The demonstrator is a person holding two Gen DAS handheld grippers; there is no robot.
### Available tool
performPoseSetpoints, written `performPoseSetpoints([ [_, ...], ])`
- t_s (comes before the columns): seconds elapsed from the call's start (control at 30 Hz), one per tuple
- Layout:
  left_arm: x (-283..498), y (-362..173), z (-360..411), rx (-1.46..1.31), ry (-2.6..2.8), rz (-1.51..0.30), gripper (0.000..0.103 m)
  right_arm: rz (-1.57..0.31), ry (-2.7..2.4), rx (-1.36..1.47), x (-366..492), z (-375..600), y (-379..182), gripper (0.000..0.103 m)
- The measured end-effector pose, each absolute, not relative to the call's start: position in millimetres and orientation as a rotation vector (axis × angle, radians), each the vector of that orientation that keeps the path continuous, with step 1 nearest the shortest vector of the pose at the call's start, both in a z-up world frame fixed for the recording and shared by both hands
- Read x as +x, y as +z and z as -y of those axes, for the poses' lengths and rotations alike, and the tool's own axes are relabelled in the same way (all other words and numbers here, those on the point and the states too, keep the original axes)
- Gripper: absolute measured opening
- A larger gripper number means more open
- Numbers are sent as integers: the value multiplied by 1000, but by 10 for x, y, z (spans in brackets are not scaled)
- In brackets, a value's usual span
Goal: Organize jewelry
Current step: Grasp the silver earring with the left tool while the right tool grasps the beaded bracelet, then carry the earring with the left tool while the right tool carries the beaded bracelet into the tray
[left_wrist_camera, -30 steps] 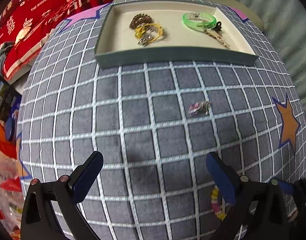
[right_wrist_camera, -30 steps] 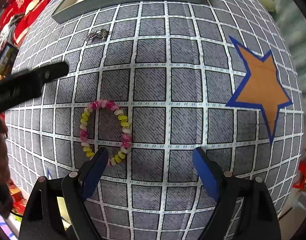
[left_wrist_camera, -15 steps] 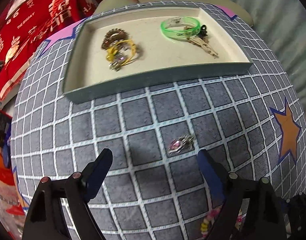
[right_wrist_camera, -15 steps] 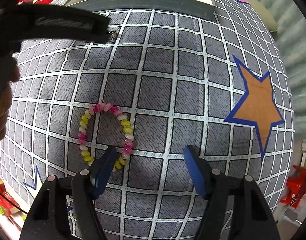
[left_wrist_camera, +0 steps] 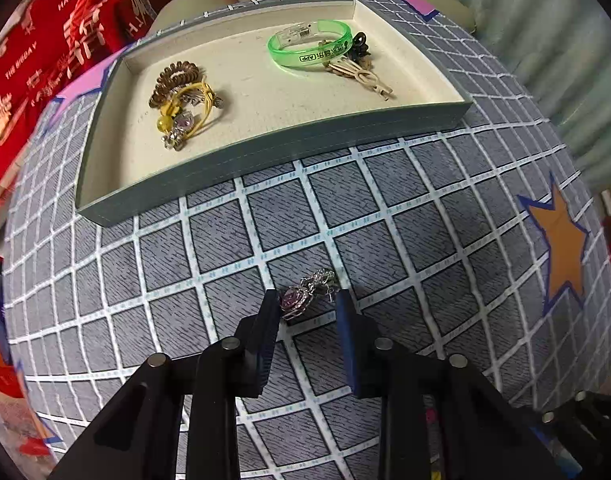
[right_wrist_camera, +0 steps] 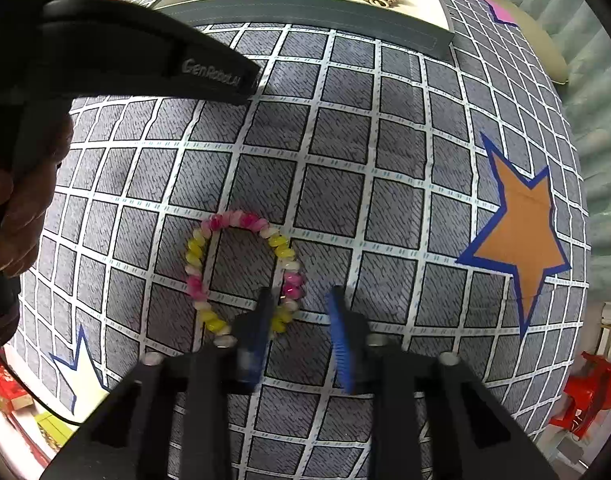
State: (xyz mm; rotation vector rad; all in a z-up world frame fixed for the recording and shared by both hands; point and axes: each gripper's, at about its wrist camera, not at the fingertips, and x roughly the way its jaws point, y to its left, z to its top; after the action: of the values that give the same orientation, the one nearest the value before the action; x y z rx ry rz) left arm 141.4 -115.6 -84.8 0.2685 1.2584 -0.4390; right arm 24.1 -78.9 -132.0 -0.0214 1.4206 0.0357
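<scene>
Left gripper (left_wrist_camera: 305, 304) had just closed its jaws on the purple-stone pendant (left_wrist_camera: 295, 300), which lay on the checked cloth (left_wrist_camera: 385, 216) in front of the tray (left_wrist_camera: 265, 152). Right gripper (right_wrist_camera: 301, 308) had just closed too, jaws nipping the near side of the bead bracelet (right_wrist_camera: 241, 220) on the cloth.

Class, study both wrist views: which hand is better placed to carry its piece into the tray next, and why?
Probably left. The left gripper brackets the purple-stone pendant, nearer the tray. The right gripper has closed around the bead bracelet, farther back.
</scene>
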Motion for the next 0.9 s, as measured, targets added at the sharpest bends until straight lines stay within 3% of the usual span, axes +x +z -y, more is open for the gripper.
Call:
performPoseSetpoints([
  [0.07, 1414, -849, 1108, 228, -445, -1276, 18, -1428, 40, 7, 276, 828, -1282, 10],
  [0.9, 788, -479, 613, 65, -384, -1283, 18, -1400, 66, 249, 382, 1947, -601, 9],
])
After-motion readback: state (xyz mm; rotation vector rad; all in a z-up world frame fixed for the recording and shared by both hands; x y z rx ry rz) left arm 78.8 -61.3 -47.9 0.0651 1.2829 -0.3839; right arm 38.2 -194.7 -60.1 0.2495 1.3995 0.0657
